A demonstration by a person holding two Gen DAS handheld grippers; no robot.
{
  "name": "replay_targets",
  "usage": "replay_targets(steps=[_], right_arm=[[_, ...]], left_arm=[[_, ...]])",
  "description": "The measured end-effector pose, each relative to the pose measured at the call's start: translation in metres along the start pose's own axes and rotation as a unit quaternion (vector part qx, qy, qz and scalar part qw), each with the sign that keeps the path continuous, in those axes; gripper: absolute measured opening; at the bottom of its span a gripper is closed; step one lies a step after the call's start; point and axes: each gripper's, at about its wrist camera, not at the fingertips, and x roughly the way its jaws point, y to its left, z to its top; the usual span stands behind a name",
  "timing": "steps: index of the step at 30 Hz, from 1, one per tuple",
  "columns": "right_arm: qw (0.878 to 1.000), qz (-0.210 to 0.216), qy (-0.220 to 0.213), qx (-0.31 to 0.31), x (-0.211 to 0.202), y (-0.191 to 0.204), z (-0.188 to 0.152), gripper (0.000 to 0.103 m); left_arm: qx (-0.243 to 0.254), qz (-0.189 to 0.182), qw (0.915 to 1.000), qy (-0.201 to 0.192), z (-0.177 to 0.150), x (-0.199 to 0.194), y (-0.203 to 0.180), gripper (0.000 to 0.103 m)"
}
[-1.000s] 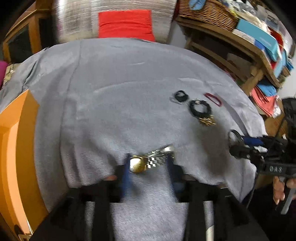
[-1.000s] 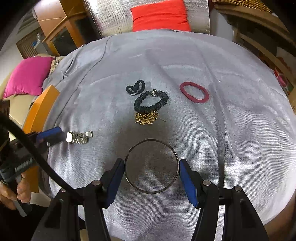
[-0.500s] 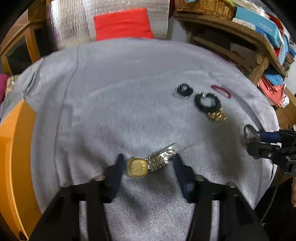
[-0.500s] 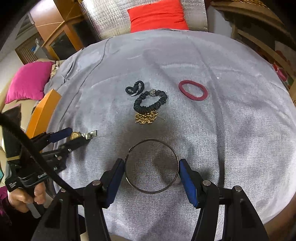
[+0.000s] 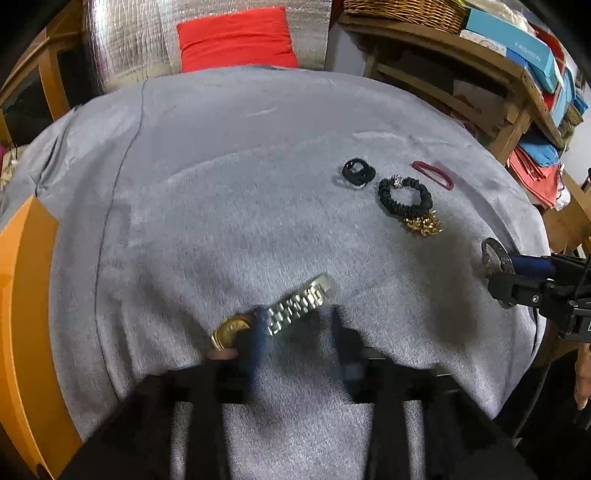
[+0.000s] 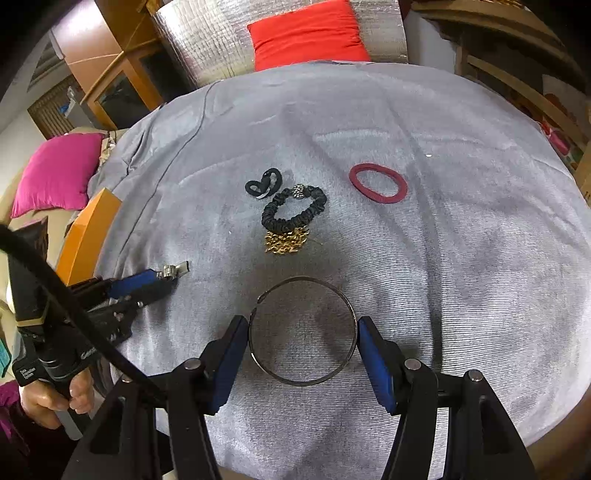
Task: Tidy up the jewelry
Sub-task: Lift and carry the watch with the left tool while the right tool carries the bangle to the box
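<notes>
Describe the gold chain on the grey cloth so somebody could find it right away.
Start at the grey cloth and find the black scrunchie near its middle. The gold chain lies bunched against the scrunchie's near edge, the only loose glittering heap there.

A round table draped in a grey, softly napped cloth [image 6: 424, 258] fills the foreground. Behind it stands a quilted silver reflective panel [image 6: 207, 40], with a bright red cushion [image 6: 306, 33] against it. At left are an orange-brown wooden cabinet with dark glass doors [image 6: 122, 92], a magenta pillow [image 6: 55, 171] and an orange board edge [image 5: 26, 306]. At right, wooden shelving [image 5: 480, 70] carries a woven wicker basket [image 5: 402, 11] and blue boxes [image 5: 517, 48].
</notes>
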Motion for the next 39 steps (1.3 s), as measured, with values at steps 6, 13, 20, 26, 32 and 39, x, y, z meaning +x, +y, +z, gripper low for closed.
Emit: replay_targets(steps=[6, 13, 20, 26, 32, 39], right_arm=[[1.000, 0.008, 0.000, 0.013, -0.002, -0.008, 0.000, 0.063], [1.000, 0.011, -0.006, 0.012, -0.006, -0.006, 0.000, 0.063], [0.999, 0.020, -0.042, -0.008, -0.015, 0.011, 0.002, 0.063], [0.994, 0.038, -0.091, -0.042, -0.028, 0.042, 0.003, 0.063], [0.987, 0.048, -0.130, -0.077, -0.037, 0.080, 0.008, 0.063], [0.983, 0.070, -0.127, -0.116, -0.040, 0.144, 0.027, 0.063]], left_arm=[[0.028, 0.015, 0.9995, -0.007, 0.009, 0.012, -0.010, 0.053], [0.016, 0.021, 0.9996, 0.000, 0.011, 0.017, -0.005, 0.016], [-0.028, 0.001, 0.9972, -0.069, 0.010, -0.032, 0.009, 0.012], [-0.057, -0.018, 0.9843, -0.166, 0.004, -0.099, 0.021, 0.012], [-0.096, -0.013, 0.9637, -0.249, -0.003, -0.171, 0.043, 0.012], [-0.117, 0.037, 0.9491, -0.290, -0.027, -0.253, 0.089, 0.012]])
